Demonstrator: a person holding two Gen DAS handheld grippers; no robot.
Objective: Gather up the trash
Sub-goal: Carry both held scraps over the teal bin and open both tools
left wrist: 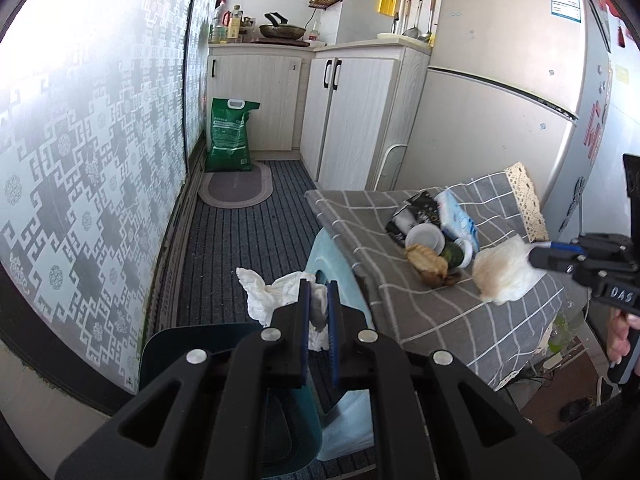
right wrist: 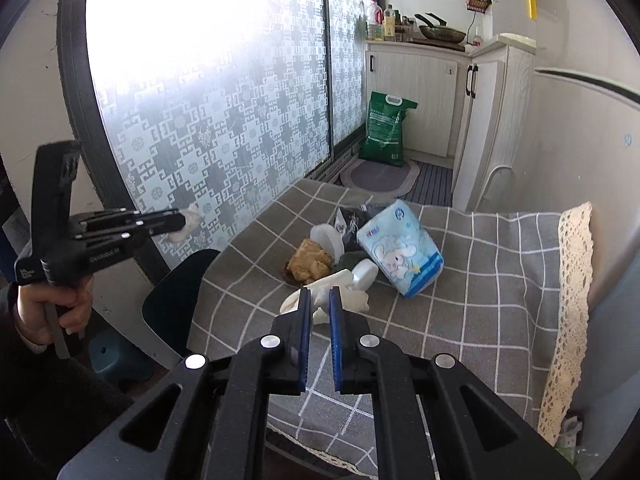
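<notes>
the left gripper (left wrist: 318, 292) is angled downward, its blue-padded fingers (left wrist: 305, 320) clamped on a crumpled white tissue (left wrist: 272, 296). a bare hand (right wrist: 56, 312) wraps its handle from below, a dark sleeve at the wrist. the right gripper (right wrist: 318, 300) also tilts down, its fingers (right wrist: 305, 328) closed around a wad of white paper (right wrist: 320, 304); fingertips of the right hand (left wrist: 622, 336) curl around its grip.
</notes>
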